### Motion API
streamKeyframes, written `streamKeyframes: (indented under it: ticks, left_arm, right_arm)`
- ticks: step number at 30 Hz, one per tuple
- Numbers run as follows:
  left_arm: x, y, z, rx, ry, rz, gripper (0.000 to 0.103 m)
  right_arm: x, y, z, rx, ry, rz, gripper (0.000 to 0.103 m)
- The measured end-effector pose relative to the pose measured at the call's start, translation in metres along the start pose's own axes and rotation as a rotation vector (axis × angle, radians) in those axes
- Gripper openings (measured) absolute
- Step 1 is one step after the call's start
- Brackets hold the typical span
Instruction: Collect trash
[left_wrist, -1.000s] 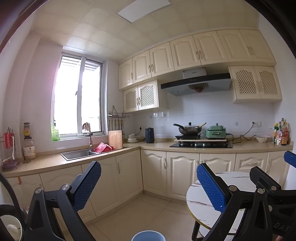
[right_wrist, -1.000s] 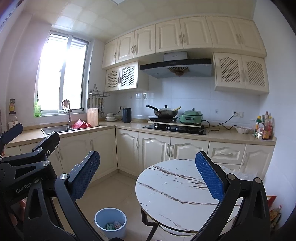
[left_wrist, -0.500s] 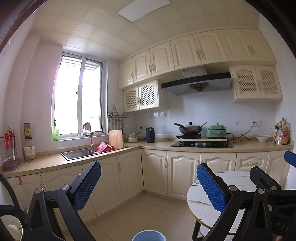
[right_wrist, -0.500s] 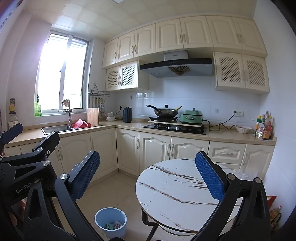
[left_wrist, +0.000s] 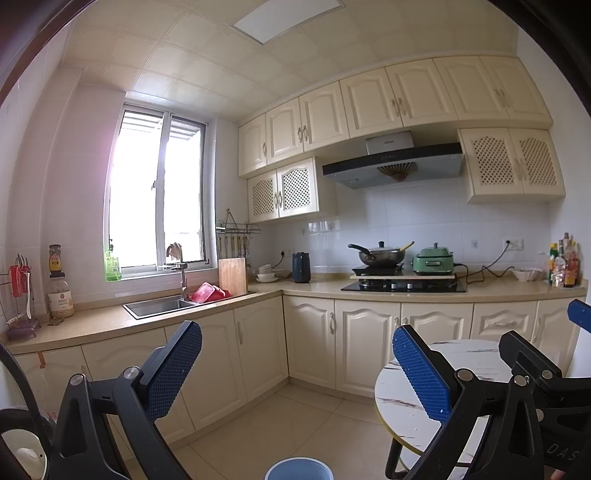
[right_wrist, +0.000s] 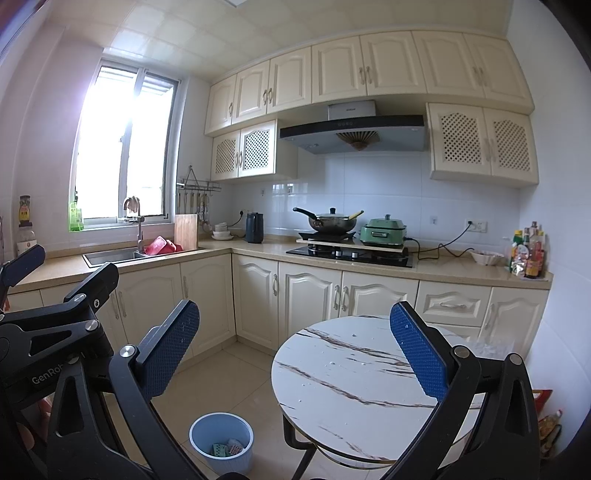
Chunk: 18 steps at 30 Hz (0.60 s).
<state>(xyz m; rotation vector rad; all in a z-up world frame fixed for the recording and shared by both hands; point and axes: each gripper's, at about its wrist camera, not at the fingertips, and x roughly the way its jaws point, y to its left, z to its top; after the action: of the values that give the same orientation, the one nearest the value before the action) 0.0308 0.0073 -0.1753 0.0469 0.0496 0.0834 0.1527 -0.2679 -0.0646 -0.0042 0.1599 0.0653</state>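
A light blue trash bin (right_wrist: 221, 441) stands on the floor left of the round marble table (right_wrist: 354, 384), with a few small scraps of trash (right_wrist: 227, 448) inside. Its rim (left_wrist: 299, 470) shows at the bottom edge of the left wrist view. My right gripper (right_wrist: 295, 352) is held open in the air above the table's left edge and the bin, with nothing between its blue pads. My left gripper (left_wrist: 297, 369) is open too, empty, raised over the floor. The left gripper's body (right_wrist: 55, 317) appears at the left of the right wrist view.
Cream cabinets and a beige counter (right_wrist: 461, 267) run along two walls, with a sink (left_wrist: 159, 306), a cutting board (left_wrist: 232, 275), a kettle (right_wrist: 254, 228), a wok on the stove (right_wrist: 332, 221) and bottles (right_wrist: 528, 251). Tiled floor (right_wrist: 236, 373) lies between the cabinets and the table.
Both views have shifted only very slightly. The grippers stay open and empty, and nothing in the room has moved.
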Motion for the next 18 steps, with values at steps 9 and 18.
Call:
streamKeyframes:
  ticks: [9, 18]
  left_arm:
    - [0.005, 0.007, 0.000, 0.001, 0.001, -0.003, 0.102]
    - [0.007, 0.012, 0.000, 0.001, 0.002, -0.004, 0.102]
  right_arm:
    - [0.000, -0.001, -0.001, -0.001, 0.002, 0.000, 0.103]
    - [0.000, -0.002, -0.001, -0.001, 0.003, 0.002, 0.103]
